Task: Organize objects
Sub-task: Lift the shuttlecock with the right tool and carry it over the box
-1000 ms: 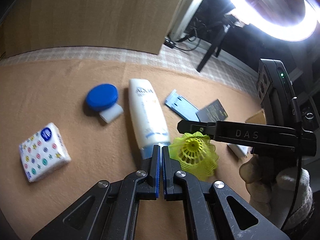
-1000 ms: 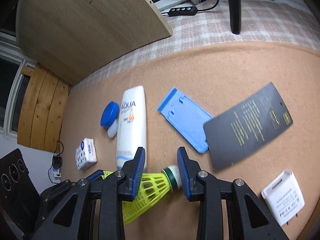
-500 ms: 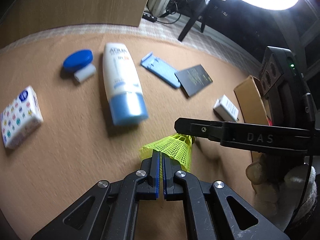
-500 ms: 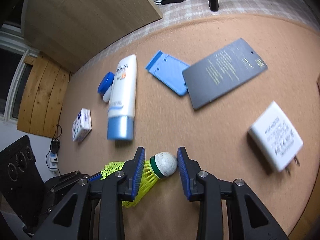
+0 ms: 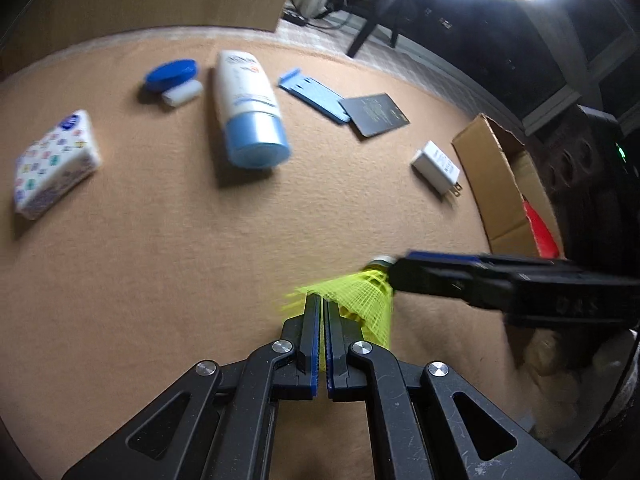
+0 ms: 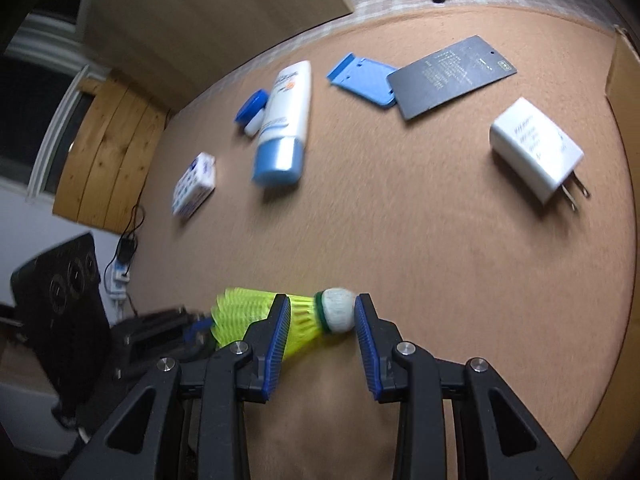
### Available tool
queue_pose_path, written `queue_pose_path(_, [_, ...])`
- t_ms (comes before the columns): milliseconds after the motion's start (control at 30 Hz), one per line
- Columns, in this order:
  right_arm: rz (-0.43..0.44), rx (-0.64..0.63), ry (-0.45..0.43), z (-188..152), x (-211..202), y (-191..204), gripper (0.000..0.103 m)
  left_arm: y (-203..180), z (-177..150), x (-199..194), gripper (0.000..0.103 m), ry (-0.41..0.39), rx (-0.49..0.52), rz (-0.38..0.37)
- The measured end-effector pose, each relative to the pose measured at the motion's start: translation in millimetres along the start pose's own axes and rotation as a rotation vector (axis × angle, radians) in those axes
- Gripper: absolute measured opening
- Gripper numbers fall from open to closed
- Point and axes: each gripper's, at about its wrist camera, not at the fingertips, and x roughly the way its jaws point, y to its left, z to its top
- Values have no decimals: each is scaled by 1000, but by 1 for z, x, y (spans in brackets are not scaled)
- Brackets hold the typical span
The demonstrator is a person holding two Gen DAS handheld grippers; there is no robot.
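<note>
Shuttlecock (image 6: 296, 320) grasped by both: left tool (image 5: 321, 312) pinching skirt, right tool (image 6: 322, 314) clamping cork.

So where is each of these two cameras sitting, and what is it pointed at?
Left wrist: on the left gripper, looking down its fingers at the shuttlecock skirt it pinches; the right gripper crosses at right.
Right wrist: on the right gripper, jaws around the cork.
Both show the sunscreen tube and charger.
</note>
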Motion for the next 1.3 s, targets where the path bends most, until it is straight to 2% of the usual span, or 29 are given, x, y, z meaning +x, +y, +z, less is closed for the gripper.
queue_pose_path(200, [-46, -3, -54, -3, -12, -4, 30, 13, -5, -14, 1, -6, -14, -1])
queue_pose_path(233, [-59, 3, -66, -2, -13, -6, 30, 14, -5, -15, 4, -4, -18, -10])
queue_pose_path(267, [-61, 7, -68, -1, -12, -7, 30, 13, -6, -16, 12, -5, -22, -21])
queue_pose_path(333, [-54, 16, -68, -1, -11, -9, 30, 6, -8, -19, 22, -13, -15, -47])
queue_pose_path(533, [-31, 47, -52, -2, -3, -12, 31, -23, -16, -14, 29, 0, 69, -59])
queue_pose_path(600, [-26, 56, -45, -2, 1, -13, 31, -28, -17, -6, 29, 17, 77, -42])
queue_pose_path(733, [-20, 75, -40, -3, 3, -15, 31, -31, -22, 1, 29, 37, 81, -57])
queue_pose_path(867, [-21, 78, -29, -5, 5, -13, 31, -35, -25, 6, 29, 41, 103, -36])
queue_pose_path(1000, [-18, 94, -28, -3, 6, -16, 33, -34, -24, 13, 27, 40, 88, -47])
queue_pose_path(1300, [13, 108, -60, -9, -6, -11, 31, -46, -15, 11, 18, -20, 95, -88])
